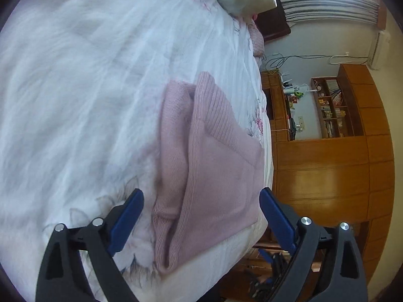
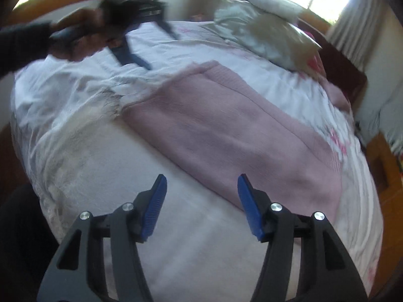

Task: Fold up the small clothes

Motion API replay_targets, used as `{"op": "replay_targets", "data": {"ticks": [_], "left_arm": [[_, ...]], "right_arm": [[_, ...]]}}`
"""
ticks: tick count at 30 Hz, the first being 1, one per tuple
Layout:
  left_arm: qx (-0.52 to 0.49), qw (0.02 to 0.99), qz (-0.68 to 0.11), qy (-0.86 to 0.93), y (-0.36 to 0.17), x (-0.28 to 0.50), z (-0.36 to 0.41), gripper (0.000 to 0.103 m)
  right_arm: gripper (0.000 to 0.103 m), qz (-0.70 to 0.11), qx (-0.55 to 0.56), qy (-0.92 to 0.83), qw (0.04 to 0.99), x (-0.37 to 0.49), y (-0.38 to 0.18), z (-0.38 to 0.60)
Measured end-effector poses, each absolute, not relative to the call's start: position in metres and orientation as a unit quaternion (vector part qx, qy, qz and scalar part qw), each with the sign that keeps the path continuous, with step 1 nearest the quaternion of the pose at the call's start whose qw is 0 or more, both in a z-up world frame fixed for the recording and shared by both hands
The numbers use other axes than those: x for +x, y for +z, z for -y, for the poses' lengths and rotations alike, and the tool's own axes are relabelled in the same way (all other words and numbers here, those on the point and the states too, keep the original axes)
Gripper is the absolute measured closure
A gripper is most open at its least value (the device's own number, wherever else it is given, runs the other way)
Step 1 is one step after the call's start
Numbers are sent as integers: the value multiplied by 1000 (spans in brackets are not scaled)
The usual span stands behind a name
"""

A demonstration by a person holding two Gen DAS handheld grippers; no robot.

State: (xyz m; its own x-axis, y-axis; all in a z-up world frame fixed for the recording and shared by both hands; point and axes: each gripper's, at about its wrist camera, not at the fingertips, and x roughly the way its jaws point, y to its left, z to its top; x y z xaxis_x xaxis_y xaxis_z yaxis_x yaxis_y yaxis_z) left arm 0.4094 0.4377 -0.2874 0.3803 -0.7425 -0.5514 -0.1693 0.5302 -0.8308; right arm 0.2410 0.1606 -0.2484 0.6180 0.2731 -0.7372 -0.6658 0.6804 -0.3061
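Pink knit garment (image 1: 209, 166): lying folded on the bed near its edge, a soft, fuzzy knit with a ribbed band running along its upper layer and a rounded fold at the near end; in the right wrist view it (image 2: 234, 130) is stretching as a long flat slab across the cover.
Left gripper (image 1: 201, 201): hovering just over the garment's near end with its jaws spread wide, gripping nothing; black angular plastic arms with silver bolt heads, and flat blue ribbed pads (image 1: 127, 220) lining the fingers.
Right gripper (image 2: 201, 188): also gaping wide and empty, sitting above the bare cover just beside the garment's near long edge; same black arms, same blue grooved pads (image 2: 155, 207).
Bed cover (image 1: 75, 88): white, thin and crinkled, creasing in long soft ridges, showing faint pink floral print and grey leaf-like sketching near the left gripper.
Pillows (image 2: 262, 32): lying at the far end of the bed, one glossy and satin-like in pale silver-gold, one plain white behind it.
Person's hand (image 2: 75, 37): appearing motion-blurred at the far left of the right wrist view, with a dark sleeve, holding the other gripper over the cover.
Wooden cabinets (image 1: 327, 171): standing beyond the bed's edge, warm orange panels catching a sheen, with open shelves (image 1: 332, 108) packed with small colourful items.
Curtain (image 1: 327, 7): hanging in grey-white pleats by a bright window.
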Motion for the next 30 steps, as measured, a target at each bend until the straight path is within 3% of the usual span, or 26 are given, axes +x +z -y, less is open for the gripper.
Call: {"op": "replay_targets", "data": {"ticks": [10,18,19,21,22,24,26,30], "left_arm": [[-407,693,-557,-208,-316,492,-415,10],[-402,699,-554,-208,-318,514,-406,10],[-399,701,-556,-202,-317,516,-404,14],[-373,703,-579,-179,-318,518,-400,48],[-372,702,-582,-173,-318,517,-399,56],[-376,700,-585,-163,-313,518,-401,60],[-373,705,-583,-156,-304,515,-402,70],[-359,720,-573,-153,-272,510,-392,75]], "right_arm": [[49,-282,-421,230,831,268,-324,-250],[59,-259,-419,216,843,292,-328,-285],[59,-258,-416,216,845,296,-327,-288],[65,-263,-407,218,847,295,-325,-294],[74,-270,-401,221,847,297,-324,-295],[88,-277,-385,226,851,297,-320,-293],[91,-280,-368,229,857,297,-312,-289],[92,-276,-325,229,875,297,-285,-277]]}}
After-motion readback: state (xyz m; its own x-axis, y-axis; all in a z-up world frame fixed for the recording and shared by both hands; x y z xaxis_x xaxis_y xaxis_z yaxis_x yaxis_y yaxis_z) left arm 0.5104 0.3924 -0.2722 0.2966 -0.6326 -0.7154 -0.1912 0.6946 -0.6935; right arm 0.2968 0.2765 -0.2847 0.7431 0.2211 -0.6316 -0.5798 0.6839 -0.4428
